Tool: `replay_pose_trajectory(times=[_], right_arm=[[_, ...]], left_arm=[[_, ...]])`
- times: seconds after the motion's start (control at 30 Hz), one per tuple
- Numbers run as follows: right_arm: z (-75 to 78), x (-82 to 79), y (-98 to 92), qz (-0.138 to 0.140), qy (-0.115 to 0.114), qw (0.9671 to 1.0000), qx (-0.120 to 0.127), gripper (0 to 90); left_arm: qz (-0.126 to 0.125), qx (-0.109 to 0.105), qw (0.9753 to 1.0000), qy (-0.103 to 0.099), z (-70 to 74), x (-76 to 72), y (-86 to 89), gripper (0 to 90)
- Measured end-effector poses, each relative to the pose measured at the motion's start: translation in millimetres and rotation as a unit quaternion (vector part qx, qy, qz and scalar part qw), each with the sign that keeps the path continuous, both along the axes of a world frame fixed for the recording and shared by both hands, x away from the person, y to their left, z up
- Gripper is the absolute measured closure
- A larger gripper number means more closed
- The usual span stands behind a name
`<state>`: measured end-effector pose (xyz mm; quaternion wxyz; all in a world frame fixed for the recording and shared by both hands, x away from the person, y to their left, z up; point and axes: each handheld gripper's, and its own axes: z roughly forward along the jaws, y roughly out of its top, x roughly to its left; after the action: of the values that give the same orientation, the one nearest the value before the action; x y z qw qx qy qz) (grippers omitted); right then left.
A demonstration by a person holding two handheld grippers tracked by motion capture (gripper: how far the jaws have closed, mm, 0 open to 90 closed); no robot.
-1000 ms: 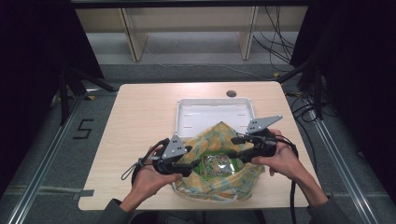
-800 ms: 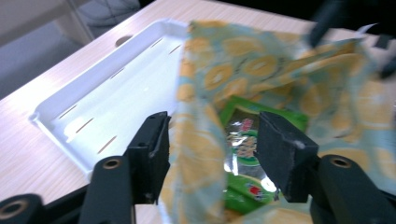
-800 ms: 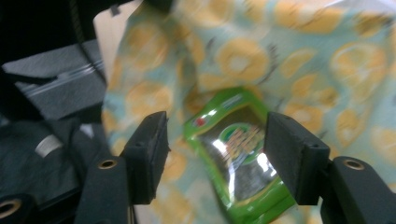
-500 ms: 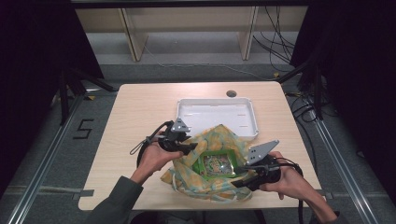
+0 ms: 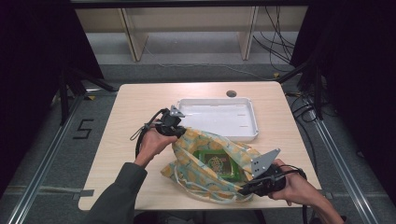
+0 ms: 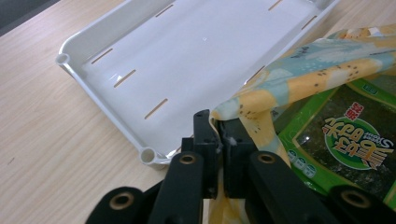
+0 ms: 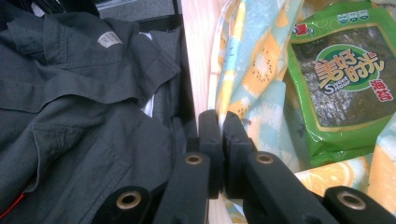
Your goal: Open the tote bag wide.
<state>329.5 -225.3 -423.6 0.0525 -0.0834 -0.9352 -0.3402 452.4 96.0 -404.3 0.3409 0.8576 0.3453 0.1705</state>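
A: Surface, room?
B: Light wood table [image 5: 140,100] on grey floor [image 5: 42,154]; "5" marking [image 5: 82,129] at 9 o'clock, cables [image 5: 280,46] at 1.
A: Grippers?
B: Left gripper [image 5: 179,132] clamps the fruit-print cloth bag [image 5: 196,179] edge beside the white tray [image 5: 219,116]. Right gripper [image 5: 243,190], 5 o'clock, pinches its near edge. Seaweed pack [image 5: 216,164] inside.

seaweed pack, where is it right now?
In the high view the green seaweed pack lies inside the open patterned cloth bag, near the table's front edge, just in front of the white tray.
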Motion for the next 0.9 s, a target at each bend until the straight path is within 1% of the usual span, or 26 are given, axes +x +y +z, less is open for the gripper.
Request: replay_pose_trajectory(times=[0.03,0.07,0.1,0.13,0.17,0.2,0.23,0.27,0.3,0.33,0.37,0.4,0.43,0.47,0.53,0.57,0.6,0.63,0.67,0.7,0.73,0.77,0.8,0.83,0.87,0.9], right_arm=[[-0.2,0.9,1.5,-0.004,0.007,1.0,0.003,82.3],[-0.2,0.9,1.5,-0.004,0.007,1.0,0.003,82.3],[0.3,2.5,2.5,-0.005,0.01,0.9999,0.009,75.0],[1.8,3.7,3.3,-0.018,0.018,0.9996,0.013,69.0],[5.3,5.2,3.7,-0.038,0.016,0.999,0.018,61.8],[7.5,8.6,4.4,-0.04,0.004,0.9988,0.027,55.1],[13.0,10.6,4.2,-0.058,0.002,0.9977,0.035,52.7],[18.3,12.0,3.9,-0.065,0.001,0.9969,0.044,51.1],[22.5,15.0,4.4,-0.066,-0.011,0.996,0.06,48.8],[28.2,19.2,5.5,-0.071,-0.018,0.9951,0.067,47.8],[32.0,21.8,7.5,-0.075,-0.021,0.9947,0.067,47.7],[34.1,23.3,9.9,-0.075,-0.026,0.9945,0.068,47.7],[35.9,27.5,13.5,-0.068,-0.03,0.9949,0.068,47.7],[36.9,31.1,18.8,-0.065,-0.033,0.9952,0.066,47.7],[36.7,36.5,26.8,-0.061,-0.037,0.9958,0.058,47.7],[35.6,39.8,31.6,-0.059,-0.038,0.9963,0.051,47.7],[33.5,43.1,37.6,-0.062,-0.039,0.9962,0.047,47.6],[32.9,45.0,40.4,-0.069,-0.035,0.9962,0.039,47.6],[30.8,49.8,45.7,-0.062,-0.042,0.9967,0.031,47.5],[29.1,51.8,49.7,-0.066,-0.04,0.9967,0.027,47.4],[28.0,54.8,52.0,-0.065,-0.046,0.9965,0.024,47.4],[25.7,58.2,55.5,-0.064,-0.043,0.9968,0.022,47.4],[24.6,58.9,58.0,-0.075,-0.033,0.9966,0.013,47.4],[21.4,64.8,61.8,-0.059,-0.047,0.9971,0.014,47.4],[19.5,67.3,64.0,-0.054,-0.053,0.9971,0.013,47.4],[17.8,67.3,65.9,-0.074,-0.033,0.9967,-0.001,47.2]], left_arm=[[-0.004,-0.001,1.0,0.001,0.5,-1.7,-0.7,77.1],[-0.008,-0.003,1.0,0.005,1.7,-4.3,-1.7,77.1],[-0.01,-0.009,0.9999,0.005,3.3,-7.1,-2.6,72.3],[-0.01,-0.016,0.9998,0.004,6.1,-10.3,-3.2,65.7],[-0.014,-0.018,0.9997,0.003,8.3,-11.8,-3.0,61.3],[-0.013,-0.027,0.9995,0.004,11.0,-15.0,-3.6,56.5],[-0.017,-0.034,0.9992,0.007,14.4,-17.8,-3.3,51.2],[-0.014,-0.041,0.999,0.008,17.5,-20.9,-3.2,46.1],[-0.013,-0.043,0.999,0.002,22.1,-24.8,-2.1,42.5],[-0.013,-0.046,0.9988,-0.003,25.8,-28.5,-1.1,39.1],[-0.011,-0.051,0.9986,-0.004,28.3,-31.4,-0.1,36.7],[-0.01,-0.058,0.9983,-0.009,31.8,-35.2,1.9,34.9],[-0.013,-0.064,0.9977,-0.016,36.3,-40.1,5.3,33.7],[-0.011,-0.074,0.997,-0.02,39.3,-45.1,7.5,33.0],[-0.01,-0.085,0.9958,-0.033,44.6,-55.2,11.7,32.4],[-0.008,-0.088,0.9953,-0.04,47.5,-63.7,14.7,32.5],[-0.012,-0.09,0.9948,-0.046,48.6,-68.3,16.7,32.5],[-0.015,-0.092,0.9944,-0.05,49.8,-76.7,19.8,32.4],[-0.018,-0.094,0.994,-0.052,50.2,-83.9,22.0,32.4],[-0.02,-0.1,0.9935,-0.05,50.0,-89.6,23.5,32.5],[-0.024,-0.108,0.9927,-0.048,49.7,-96.6,25.6,32.8],[-0.022,-0.11,0.9923,-0.052,49.1,-103.9,27.3,33.3],[-0.025,-0.108,0.9923,-0.055,47.8,-112.1,29.3,33.8],[-0.025,-0.118,0.9911,-0.055,45.6,-117.4,29.2,34.4],[-0.03,-0.119,0.9907,-0.058,42.2,-125.5,31.0,34.7],[-0.031,-0.118,0.9909,-0.057,39.7,-130.3,32.6,35.4]])
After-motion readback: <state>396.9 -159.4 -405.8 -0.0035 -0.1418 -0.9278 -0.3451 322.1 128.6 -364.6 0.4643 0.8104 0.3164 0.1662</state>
